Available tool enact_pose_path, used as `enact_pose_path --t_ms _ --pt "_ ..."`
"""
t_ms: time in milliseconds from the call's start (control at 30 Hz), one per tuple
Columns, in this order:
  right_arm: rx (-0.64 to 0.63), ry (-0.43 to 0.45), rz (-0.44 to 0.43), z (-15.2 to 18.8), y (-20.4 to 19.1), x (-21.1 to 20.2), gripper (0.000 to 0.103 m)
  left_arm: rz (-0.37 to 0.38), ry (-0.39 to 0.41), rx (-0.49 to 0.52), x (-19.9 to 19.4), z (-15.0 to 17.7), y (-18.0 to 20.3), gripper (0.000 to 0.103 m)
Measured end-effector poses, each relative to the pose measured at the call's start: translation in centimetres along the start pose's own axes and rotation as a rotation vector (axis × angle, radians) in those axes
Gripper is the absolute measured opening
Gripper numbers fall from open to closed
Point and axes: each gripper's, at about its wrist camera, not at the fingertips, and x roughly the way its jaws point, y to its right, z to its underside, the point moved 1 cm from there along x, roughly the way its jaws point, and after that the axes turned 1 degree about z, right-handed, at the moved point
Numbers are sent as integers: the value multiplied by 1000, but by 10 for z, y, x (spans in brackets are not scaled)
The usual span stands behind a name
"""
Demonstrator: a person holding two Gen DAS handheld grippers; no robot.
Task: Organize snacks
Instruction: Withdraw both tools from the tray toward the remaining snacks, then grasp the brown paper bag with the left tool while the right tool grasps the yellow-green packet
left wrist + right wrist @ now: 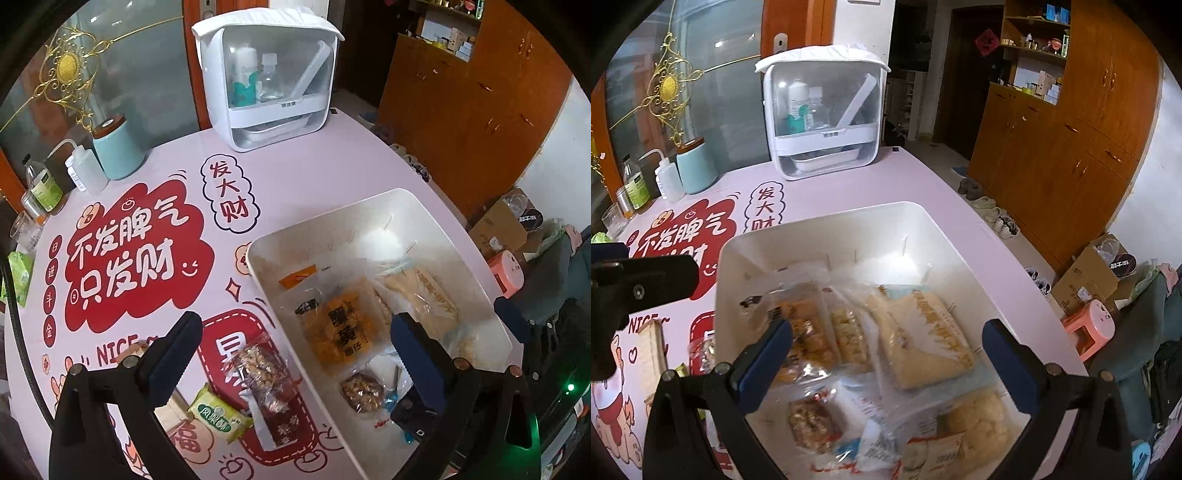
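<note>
- The white bin (436, 206) sits on the pink surface (314, 177) near its right edge, within reach of both grippers; it serves as the collecting place for the snacks.
- Several packets already lie in the bin: an orange packet (343, 332), a pale bread packet (421, 291) and a small nut bar (362, 391), laid flat and overlapping, probably just dropped in rather than arranged.
- At least 2 snacks are not yet in the bin: a clear nut packet (258, 373) touching the bin's outer wall, and a green packet (218, 413) just beside it, both on the surface.
- The left gripper (295, 332) hangs over the bin's left rim with its jaws released wide and nothing between them; 1 finger is above the surface, the other above the bin.
- The right gripper (886, 339) hovers above the bin's contents, jaws also spread wide and empty.
- My judgement: both are free for the next pick, and the nut packet is nearest to the left one.
- The jar, bottles and white cabinet at the far edge stand well apart from the work.
</note>
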Motion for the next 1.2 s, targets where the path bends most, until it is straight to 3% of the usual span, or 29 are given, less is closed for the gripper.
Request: enact_pose_path --t_ms 533,933,1200 --pt "-5 62 -10 5 -56 -59 103 -16 37 -55 -43 31 -72 102" --pt "-8 92 -118 8 -106 -86 103 -42 83 -93 -76 49 -139 102" --pt "-7 45 -222 26 -124 -83 98 -59 78 -108 -77 66 -180 102"
